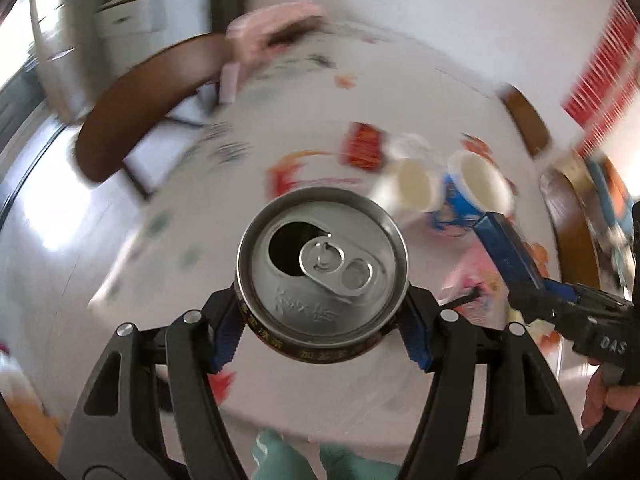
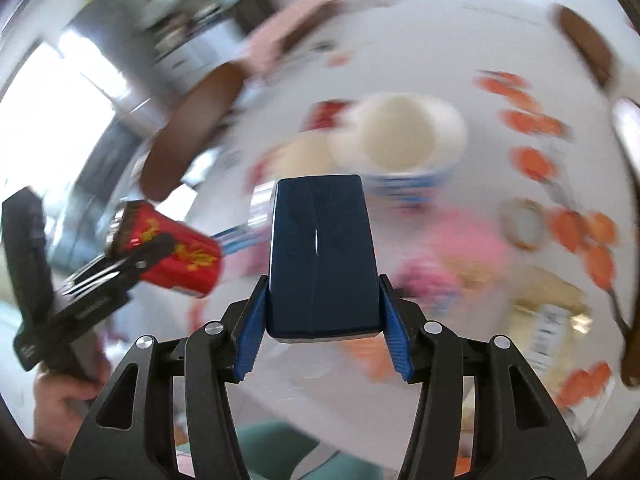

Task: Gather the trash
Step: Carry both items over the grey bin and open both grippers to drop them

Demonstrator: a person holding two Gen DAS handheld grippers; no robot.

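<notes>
The left tool (image 1: 322,320) is clenched on a red drink can (image 1: 322,270), its blue fingers (image 1: 226,334) pressing the can's sides just under the rim. In the left wrist view the can's silver top faces the camera, its mouth open and the pull tab folded back. The can is held in the air above the white, flower-printed surface (image 1: 160,220), not resting on it.

The right tool (image 2: 322,330) grips a dark blue box (image 2: 323,256) by its near end, one finger on each long side, and the box points forward along the fingers, also held clear of the surface. In the left wrist view this box reaches towards two paper cups (image 1: 448,182) lying on their sides with their open mouths showing; whether it touches them cannot be told through the blur.

A red packet (image 1: 364,146) lies just beyond the cups. Brown chair backs (image 1: 132,108) stand around the edge.
</notes>
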